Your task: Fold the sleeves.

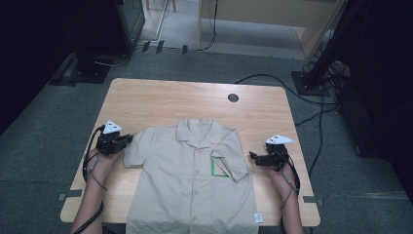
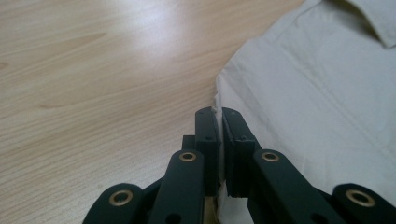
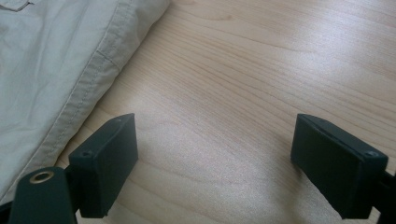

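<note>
On the wooden table (image 1: 160,95) a beige short-sleeved shirt (image 1: 190,190) lies flat with its front up, collar pointing away from the person and hem reaching the near edge. Its buttons run down the middle, and a small white tag (image 1: 258,218) sits at the hem corner on the person's right. The sleeve on that side (image 1: 229,161) is folded inward over the chest, partly covering a pocket outlined in green (image 1: 217,169). The opposite sleeve (image 1: 134,153) is spread outward toward the table's left edge.

At that spread sleeve, the left gripper (image 1: 127,140) meets the cloth at its outer edge. From the left gripper view, its jaws are pressed nearly together with a thin fold of the sleeve's edge (image 2: 217,100) pinched between them, while the rest of the shirt stretches off to the right over bare wood.

Across the shirt, the right gripper (image 1: 252,157) rests just beside the folded sleeve, not touching the fabric. In the right gripper view, its jaws stand wide apart over bare tabletop, and the shirt's stitched hem (image 3: 88,88) lies just left of the left jaw.

A round dark grommet (image 1: 233,97) sits in the table's far side, well apart from the shirt.
</note>
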